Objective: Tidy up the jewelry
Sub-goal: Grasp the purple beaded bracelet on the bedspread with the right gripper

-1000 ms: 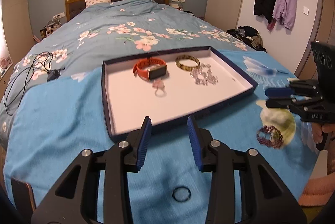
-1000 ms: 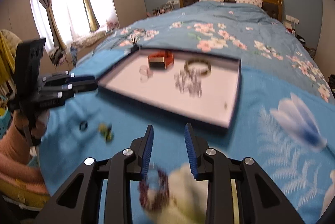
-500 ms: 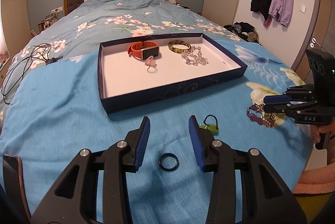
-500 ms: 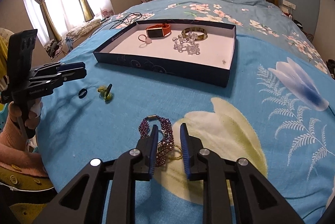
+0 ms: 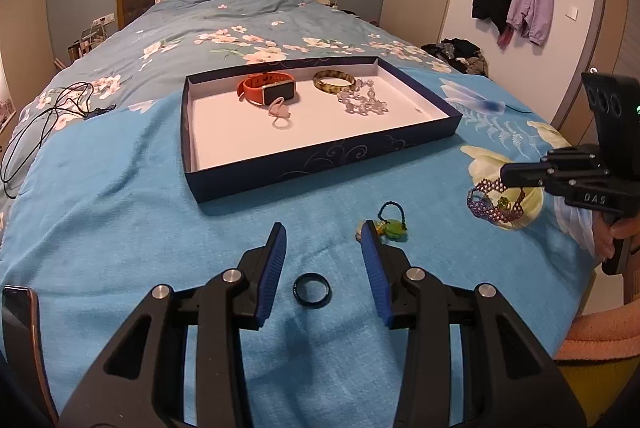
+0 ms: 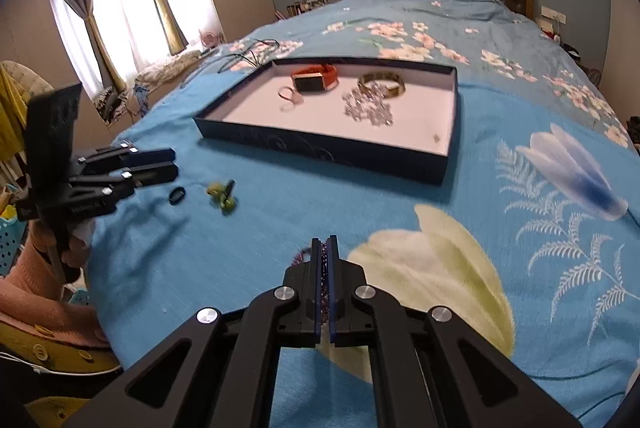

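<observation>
Your left gripper (image 5: 323, 242) hangs low over the blue blanket (image 5: 120, 236) on the bed, its fingers (image 5: 272, 264) apart with nothing clamped. The black ring (image 5: 311, 290) lies flat on the blanket in the gap between them, nearer their roots than their tips, touching neither finger. Just past the right fingertip lies a green charm on a dark cord (image 5: 390, 224), apart from the ring.

Your right gripper (image 6: 325, 244) has its fingers together, clamped on the purple beaded bracelet (image 5: 494, 202). In the right wrist view, purple beads show in the narrow slit between the pads and a short arc of the bracelet pokes out to the left of the tips. In the left wrist view, the bracelet sits at the fingertips over a pale flower print, its lower loop on the blanket.

Farther along the bed stands the shallow dark blue tray (image 5: 320, 168) with a white floor. At its far end lie an orange watch (image 5: 267, 91), a small pink ring (image 5: 281, 116) just in front of the watch, a mottled bangle (image 5: 334, 81) and a clear bead bracelet (image 5: 362, 102) beside the bangle.
</observation>
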{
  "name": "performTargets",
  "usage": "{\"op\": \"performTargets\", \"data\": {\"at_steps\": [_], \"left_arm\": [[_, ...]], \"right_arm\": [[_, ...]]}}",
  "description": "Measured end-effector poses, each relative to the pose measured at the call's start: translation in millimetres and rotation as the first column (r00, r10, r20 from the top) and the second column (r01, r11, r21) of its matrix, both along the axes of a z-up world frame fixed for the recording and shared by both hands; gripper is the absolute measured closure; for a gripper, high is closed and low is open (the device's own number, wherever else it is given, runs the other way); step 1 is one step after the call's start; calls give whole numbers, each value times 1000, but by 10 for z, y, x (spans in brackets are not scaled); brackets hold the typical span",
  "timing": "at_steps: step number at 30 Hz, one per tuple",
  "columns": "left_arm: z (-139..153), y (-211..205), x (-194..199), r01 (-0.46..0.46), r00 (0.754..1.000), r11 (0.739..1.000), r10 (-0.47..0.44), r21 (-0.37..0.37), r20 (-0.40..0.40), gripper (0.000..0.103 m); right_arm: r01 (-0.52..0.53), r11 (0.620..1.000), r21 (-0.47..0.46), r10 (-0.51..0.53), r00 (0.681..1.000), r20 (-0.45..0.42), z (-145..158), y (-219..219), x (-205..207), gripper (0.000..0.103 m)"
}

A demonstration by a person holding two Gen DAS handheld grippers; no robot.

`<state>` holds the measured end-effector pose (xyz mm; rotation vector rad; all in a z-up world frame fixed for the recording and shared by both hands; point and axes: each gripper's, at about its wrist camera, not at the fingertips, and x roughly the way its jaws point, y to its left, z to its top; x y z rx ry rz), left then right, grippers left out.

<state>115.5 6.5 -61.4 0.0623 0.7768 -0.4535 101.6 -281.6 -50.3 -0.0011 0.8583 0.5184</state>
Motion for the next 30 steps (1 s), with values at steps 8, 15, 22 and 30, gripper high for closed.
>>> {"op": "performTargets", "data": {"at_steps": [8,15,22,30], "left_arm": [[-17,-10,-17,8,1000,1000,-8,-3,-4,64],[-51,-56,-47,33,999,999,-33,8,-6,64],[-78,-143,-79,58,998,998,-58,36,-3,64],[-109,-101,-77,38,999,998,-38,51,-12,64]], "right_arm": [[-18,998,59,16,999,37,162,46,-16,102],[-24,996,84,19,999,51,186,89,10,102],[-28,994,108,21,998,64,226,115,25,102],[-43,993,113,35,997,76,268,151,52,102]]}}
